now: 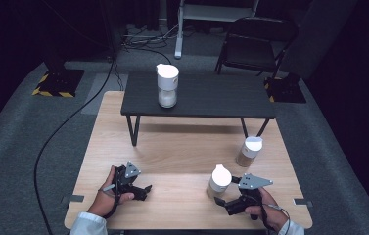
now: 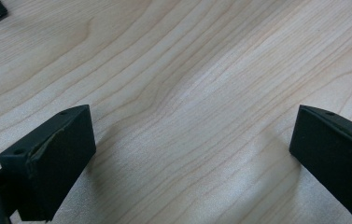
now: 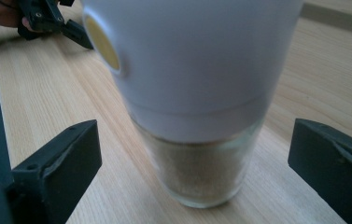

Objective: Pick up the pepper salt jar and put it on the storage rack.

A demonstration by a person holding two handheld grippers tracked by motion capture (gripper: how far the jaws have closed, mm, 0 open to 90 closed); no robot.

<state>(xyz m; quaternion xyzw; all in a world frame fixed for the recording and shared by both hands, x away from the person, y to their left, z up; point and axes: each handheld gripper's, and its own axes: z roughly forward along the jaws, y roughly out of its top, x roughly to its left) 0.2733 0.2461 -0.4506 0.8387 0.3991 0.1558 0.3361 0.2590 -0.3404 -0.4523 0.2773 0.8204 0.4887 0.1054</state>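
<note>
1. Right tongs (image 1: 223,196) stand spread, their black jaws flanking but not touching a clear glass jar with a smooth white tapered lid (image 3: 197,107), near the front right edge of the pale wood-grain counter (image 1: 172,152).
2. Left tongs (image 1: 143,191) gape over bare wood near the front left edge.

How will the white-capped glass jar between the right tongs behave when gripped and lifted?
The glass jar looks rigid and smooth, so it may slip under a light grip. Its white cap is wider than the base, so it is probably top-heavy and apt to tip if pushed high. The right tongs stand open around it.
</note>
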